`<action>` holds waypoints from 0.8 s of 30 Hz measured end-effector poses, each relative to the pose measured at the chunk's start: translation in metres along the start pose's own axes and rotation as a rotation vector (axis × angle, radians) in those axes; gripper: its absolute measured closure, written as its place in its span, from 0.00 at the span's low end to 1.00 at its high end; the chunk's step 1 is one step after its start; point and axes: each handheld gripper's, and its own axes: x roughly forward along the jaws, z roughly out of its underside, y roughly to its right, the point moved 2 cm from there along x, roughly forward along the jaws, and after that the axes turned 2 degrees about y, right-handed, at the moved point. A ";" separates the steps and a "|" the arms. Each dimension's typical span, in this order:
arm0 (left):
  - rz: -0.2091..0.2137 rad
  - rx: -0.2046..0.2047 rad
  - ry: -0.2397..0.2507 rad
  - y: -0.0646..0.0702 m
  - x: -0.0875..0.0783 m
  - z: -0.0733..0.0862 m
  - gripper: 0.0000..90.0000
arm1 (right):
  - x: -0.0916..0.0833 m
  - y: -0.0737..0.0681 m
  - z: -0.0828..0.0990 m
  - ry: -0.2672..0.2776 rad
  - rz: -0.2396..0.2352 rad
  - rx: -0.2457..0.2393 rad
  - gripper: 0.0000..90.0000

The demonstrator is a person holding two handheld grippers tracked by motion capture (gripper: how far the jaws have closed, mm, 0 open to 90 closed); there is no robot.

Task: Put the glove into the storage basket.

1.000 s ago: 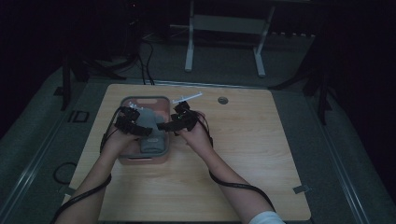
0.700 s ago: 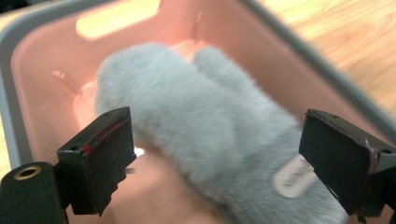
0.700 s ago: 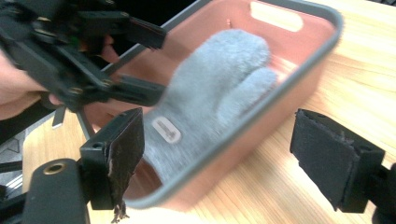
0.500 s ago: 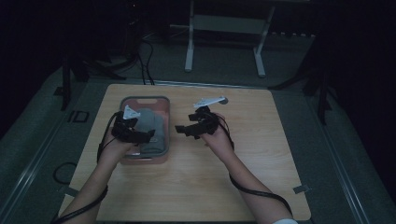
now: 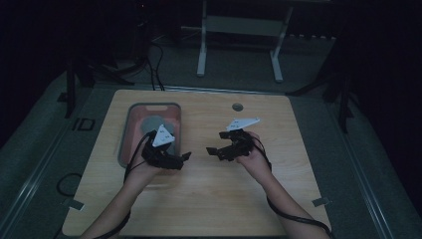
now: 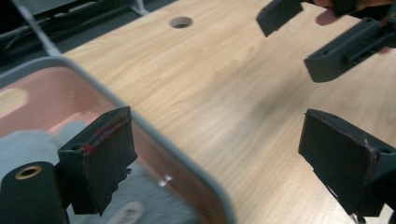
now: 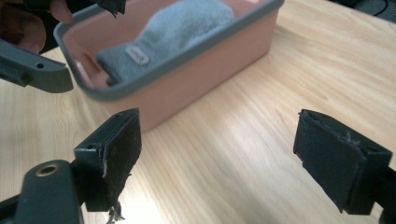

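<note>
1 wooden worktop [image 5: 209, 199] with 1 round hole [image 5: 237, 107]. 1 pink bin with a grey rim [image 5: 130, 115] holding 1 grey fleecy cloth [image 7: 173, 32]. 2 handheld grippers: 1 left gripper [image 5: 183, 157], 1 right gripper [image 5: 212, 151], each with 2 black jaws and 1 grey three-cornered plate.

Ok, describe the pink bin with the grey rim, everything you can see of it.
The pink rectangular plastic-looking bin with a grey rim and rounded corners sits upright on the left part of the light wooden table. Its walls are smooth. Inside lies a folded grey fuzzy cloth bearing a small oval label. The left gripper hovers at its near right corner, jaws apart, one over the inside and one over the table; no contact is visible.
</note>
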 end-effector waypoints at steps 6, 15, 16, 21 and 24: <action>0.052 0.034 0.015 0.021 0.007 0.000 0.12 | -0.014 0.003 0.020 -0.007 0.008 -0.021 0.16; 0.136 0.054 0.022 0.046 0.026 0.007 0.12 | -0.041 0.013 0.055 -0.016 0.046 -0.024 0.17; 0.151 0.063 0.032 0.048 0.029 0.009 0.12 | -0.044 0.014 0.059 -0.017 0.050 -0.025 0.16; 0.202 0.085 0.026 0.061 0.043 0.018 0.12 | -0.056 0.020 0.075 -0.030 0.066 -0.019 0.16; 0.226 0.090 0.012 0.070 0.051 0.023 0.12 | -0.062 0.022 0.085 -0.034 0.072 -0.005 0.16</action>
